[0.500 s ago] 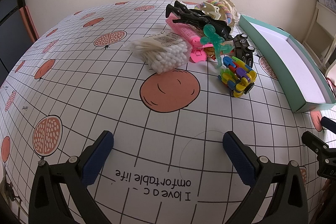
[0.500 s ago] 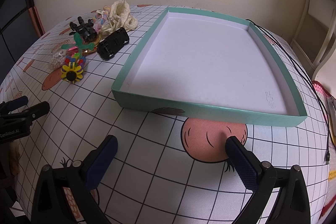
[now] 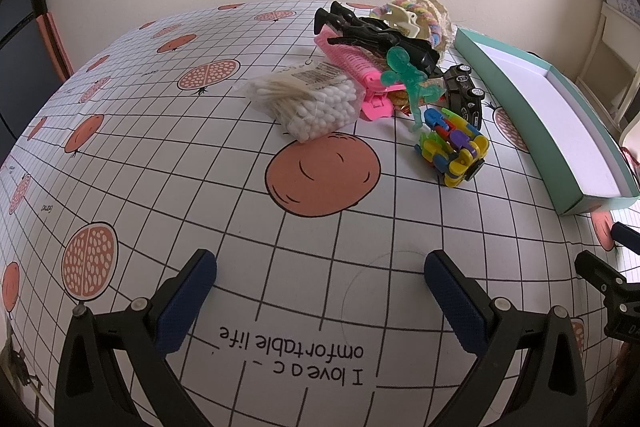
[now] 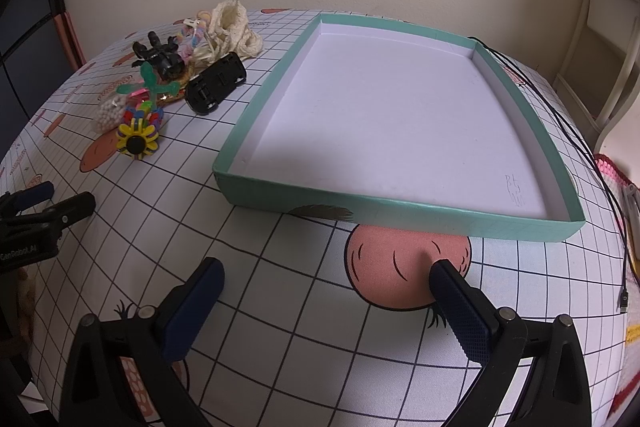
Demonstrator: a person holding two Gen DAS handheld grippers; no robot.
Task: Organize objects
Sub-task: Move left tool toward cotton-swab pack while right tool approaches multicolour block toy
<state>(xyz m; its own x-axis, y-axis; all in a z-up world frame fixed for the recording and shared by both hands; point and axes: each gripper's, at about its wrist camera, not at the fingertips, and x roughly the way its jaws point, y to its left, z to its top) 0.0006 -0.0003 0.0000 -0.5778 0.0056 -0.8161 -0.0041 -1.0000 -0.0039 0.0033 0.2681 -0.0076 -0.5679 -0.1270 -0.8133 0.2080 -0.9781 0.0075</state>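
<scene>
The counter [image 3: 168, 163] is wearing a white grid cloth printed with orange fruit, and it is carrying everything here. The teal tray [image 4: 404, 205] with its white floor is lying toward the counter's right side, reaching back close to the far edge, and it is holding nothing.

A heap of small things is sitting just left of the tray, near the far edge. The black toy car [image 4: 216, 83] is lying closest to the tray's left wall. The bag of cotton swabs [image 3: 312, 103] is resting at the heap's left front, touching the pink comb [image 3: 352, 63] behind it. A black clip [image 3: 372, 35] is lying across the comb, and the cream lace piece [image 4: 232, 23] is sitting at the back by the pastel band [image 3: 420, 11]. The translucent green figure [image 3: 412, 79] is leaning over the comb's end, and the many-coloured fidget wheel [image 3: 456, 151] is standing at the front of the heap, apart from the tray.

The left tongs [image 3: 320, 287] are hanging wide apart over bare cloth near the front edge, gripping nothing. The right tongs [image 4: 326, 291] are likewise standing fully apart in front of the tray's near wall, empty.
</scene>
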